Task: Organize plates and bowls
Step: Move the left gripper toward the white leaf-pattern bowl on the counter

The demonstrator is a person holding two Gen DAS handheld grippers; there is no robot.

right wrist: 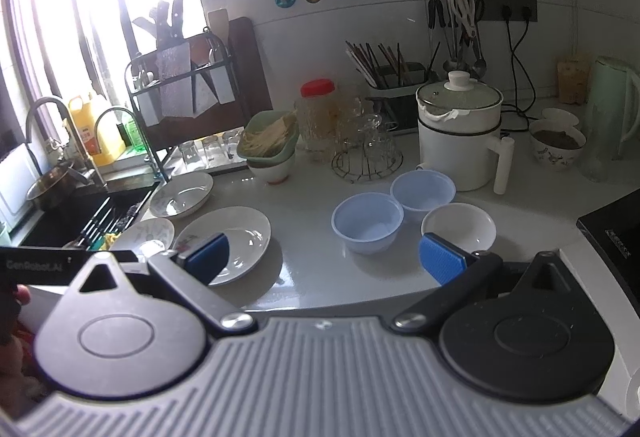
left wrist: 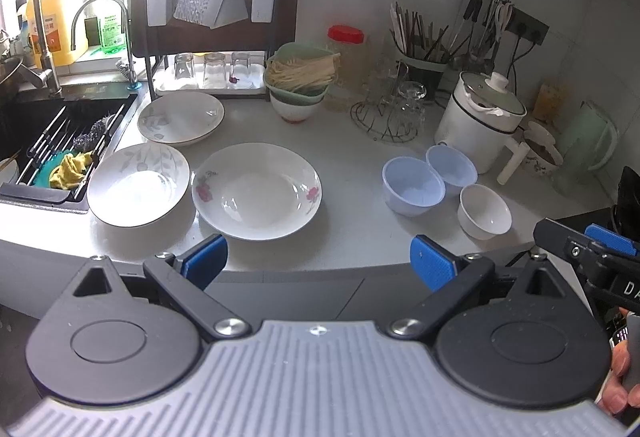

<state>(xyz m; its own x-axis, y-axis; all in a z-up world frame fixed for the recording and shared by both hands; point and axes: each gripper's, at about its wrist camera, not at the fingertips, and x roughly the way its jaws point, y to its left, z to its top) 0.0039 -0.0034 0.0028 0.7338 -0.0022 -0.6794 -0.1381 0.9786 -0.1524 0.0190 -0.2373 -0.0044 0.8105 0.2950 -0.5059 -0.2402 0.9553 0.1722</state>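
Three white plates lie on the counter: a floral one (left wrist: 256,191) in the middle, a leaf-patterned one (left wrist: 138,185) left of it, and a third (left wrist: 180,117) behind. To the right stand two blue bowls (left wrist: 412,185) (left wrist: 452,163) and a white bowl (left wrist: 484,211). My left gripper (left wrist: 318,263) is open and empty, held at the counter's front edge before the floral plate. My right gripper (right wrist: 326,255) is open and empty, in front of the nearer blue bowl (right wrist: 368,223) and the white bowl (right wrist: 458,227). The floral plate (right wrist: 236,237) shows behind its left finger.
A sink (left wrist: 60,141) with rack and cloth is at the left. A dish rack (left wrist: 212,17), a noodle basket on a bowl (left wrist: 298,77), a glass stand (left wrist: 388,113), a white pot (left wrist: 480,117) and a kettle (right wrist: 608,105) line the back. A black stove (right wrist: 616,233) sits right.
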